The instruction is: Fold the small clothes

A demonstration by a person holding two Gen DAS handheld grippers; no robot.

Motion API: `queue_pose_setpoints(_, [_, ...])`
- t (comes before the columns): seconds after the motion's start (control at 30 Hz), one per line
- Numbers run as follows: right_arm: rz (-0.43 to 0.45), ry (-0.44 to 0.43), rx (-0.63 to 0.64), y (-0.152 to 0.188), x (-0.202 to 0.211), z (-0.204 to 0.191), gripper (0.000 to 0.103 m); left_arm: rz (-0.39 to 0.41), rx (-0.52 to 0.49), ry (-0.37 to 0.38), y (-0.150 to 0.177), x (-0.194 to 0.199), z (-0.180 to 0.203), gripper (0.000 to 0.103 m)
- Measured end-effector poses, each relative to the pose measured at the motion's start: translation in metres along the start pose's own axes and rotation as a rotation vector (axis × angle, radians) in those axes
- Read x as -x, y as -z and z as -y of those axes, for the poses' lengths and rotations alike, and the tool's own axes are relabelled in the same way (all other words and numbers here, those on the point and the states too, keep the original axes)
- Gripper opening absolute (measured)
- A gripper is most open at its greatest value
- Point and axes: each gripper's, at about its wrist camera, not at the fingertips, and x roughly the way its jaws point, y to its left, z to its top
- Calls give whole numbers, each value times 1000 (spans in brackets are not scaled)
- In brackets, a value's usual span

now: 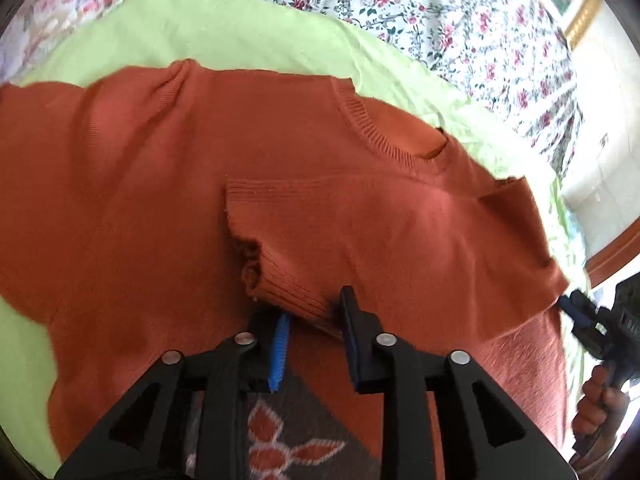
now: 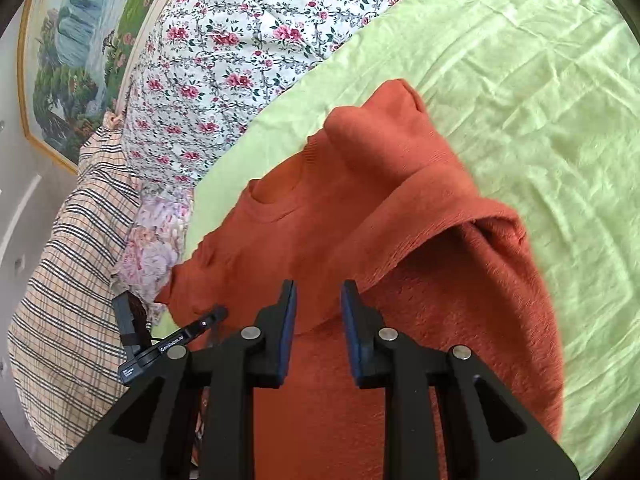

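An orange knit sweater (image 1: pixel 168 184) lies on a light green sheet (image 1: pixel 224 28); its ribbed neckline (image 1: pixel 384 136) faces away. My left gripper (image 1: pixel 312 312) has its jaws apart around the ribbed cuff (image 1: pixel 288 280) of a sleeve folded across the body; the cuff sits between the pads. My right gripper (image 2: pixel 318 300) is open, with the folded sweater edge (image 2: pixel 320 320) between its fingers. The sweater (image 2: pixel 360 208) also fills the right wrist view on the green sheet (image 2: pixel 540 80). The right gripper shows at the far right of the left wrist view (image 1: pixel 576 312).
A floral bedcover (image 1: pixel 400 4) lies beyond the green sheet. In the right wrist view a floral cover (image 2: pixel 224 60), a plaid cloth (image 2: pixel 68 272) and a framed picture (image 2: pixel 68 40) are at the left. A dark patterned cloth (image 1: pixel 296 432) lies under my left gripper.
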Motion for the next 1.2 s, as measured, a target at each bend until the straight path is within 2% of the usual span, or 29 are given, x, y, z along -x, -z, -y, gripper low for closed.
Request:
queue_pose_setpoints(0.03, [1, 0, 0, -1, 1, 1, 24, 7, 2, 4, -4, -3, 1, 27])
queue_pose_setpoints(0.07, [4, 0, 2, -2, 2, 1, 24, 17, -2, 0, -8, -5, 4, 20])
queue_pose_setpoints(0.1, [10, 3, 9, -2, 4, -2, 24, 22, -9, -4, -8, -4, 5, 8])
queue_pose_setpoints(0.13, [15, 10, 19, -3, 7, -2, 24, 26, -16, -7, -7, -3, 6, 5])
queue_pose_setpoints(0.2, [26, 27, 35, -4, 13, -2, 24, 74, -16, -27, -7, 8, 9, 4])
queue_pose_setpoints(0.3, [52, 78, 57, -12, 27, 4, 26, 154, 14, -76, 0, 33, -7, 4])
queue_pose_setpoints(0.37, [78, 119, 71, -19, 35, 10, 36, 138, 42, -104, 4, 33, -25, 4])
queue_pose_setpoints(0.4, [85, 137, 79, -23, 36, 12, 37, 123, 68, -90, 6, 32, -35, 4])
queue_pose_setpoints(0.5, [77, 189, 100, -40, 27, 20, 38, 160, 102, -93, 6, 38, -40, 4])
queue_pose_setpoints(0.6, [35, 235, 134, -57, 5, 19, 39, 171, 111, -113, 6, 38, -42, 4])
queue_pose_setpoints(0.67, [6, 255, 159, -67, -12, 18, 45, 163, 112, -108, 7, 37, -44, 4])
queue_pose_setpoints(0.83, [-116, 335, 205, -80, -63, 20, 49, 149, 78, -132, 9, 32, -37, 4])
queue_pose_setpoints(0.87, [-136, 357, 221, -80, -71, 20, 46, 149, 74, -135, 8, 31, -36, 4])
queue_pose_setpoints(0.9, [-129, 369, 241, -80, -75, 20, 35, 148, 67, -135, 8, 32, -34, 5])
queue_pose_setpoints(0.93, [-121, 381, 254, -81, -75, 19, 13, 148, 54, -142, 7, 32, -30, 5])
queue_pose_setpoints(0.97, [-128, 367, 245, -83, -74, 19, 13, 149, 41, -133, 6, 33, -26, 5])
queue_pose_setpoints(1.03, [-58, 341, 233, -86, -51, 16, 12, 163, 6, -113, 3, 35, -14, 5])
queue_pose_setpoints(1.1, [4, 338, 226, -87, -31, 15, 12, 168, -23, -137, 1, 30, -4, 4])
queue_pose_setpoints(1.2, [16, 348, 184, -85, -26, 31, 12, 129, -20, -137, 1, 14, -6, 5])
